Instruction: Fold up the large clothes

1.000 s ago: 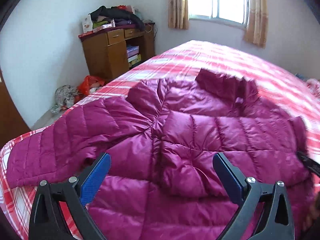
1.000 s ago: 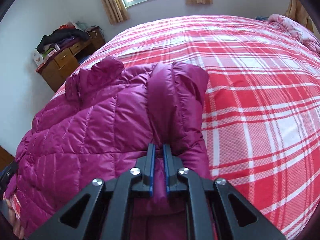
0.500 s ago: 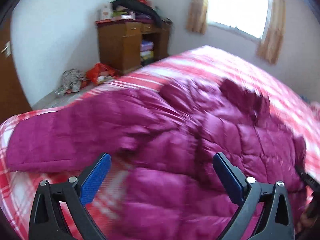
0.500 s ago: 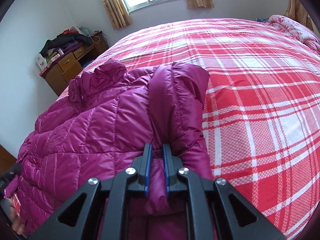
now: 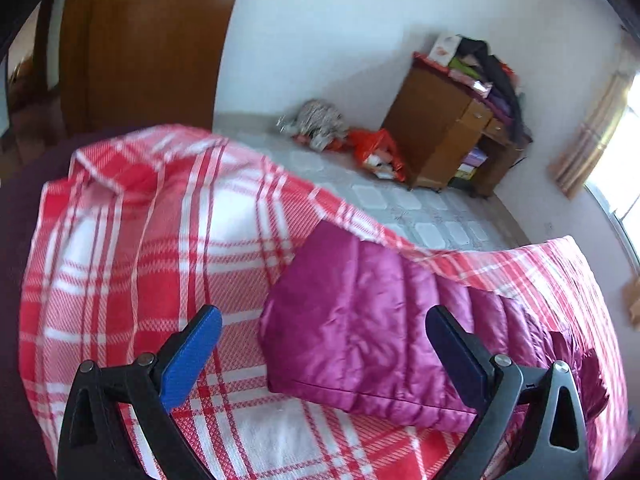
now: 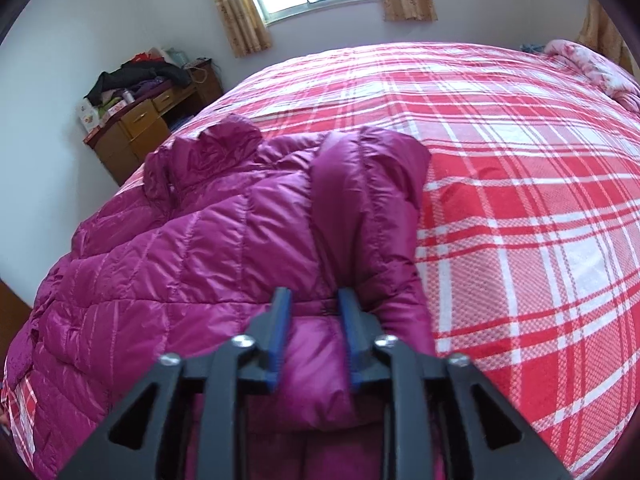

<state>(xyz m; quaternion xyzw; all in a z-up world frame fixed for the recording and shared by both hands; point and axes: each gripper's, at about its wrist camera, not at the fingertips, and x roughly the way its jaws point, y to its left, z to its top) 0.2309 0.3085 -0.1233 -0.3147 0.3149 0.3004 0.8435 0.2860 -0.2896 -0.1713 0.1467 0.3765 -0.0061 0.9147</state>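
Note:
A magenta quilted puffer jacket [image 6: 192,264] lies spread on the red and white plaid bed [image 6: 520,208]. My right gripper [image 6: 314,320] has its jaws partly apart around the jacket's right sleeve [image 6: 360,216], which is folded over the body; the fabric bulges between the pads. In the left wrist view the jacket's other sleeve [image 5: 360,328] lies flat near the bed's corner. My left gripper [image 5: 324,344] is wide open and empty just above that sleeve's cuff end.
A wooden desk [image 5: 448,136] piled with clothes stands by the wall; it also shows in the right wrist view [image 6: 144,124]. Bags and clutter [image 5: 344,140] lie on the tiled floor. A wooden door [image 5: 140,40] is beyond the bed corner. A pink quilt [image 6: 592,68] lies far right.
My left gripper has swung left from over the jacket's body to the outstretched sleeve at the bed corner. My right gripper's jaws have loosened from a tight pinch to a wider gap.

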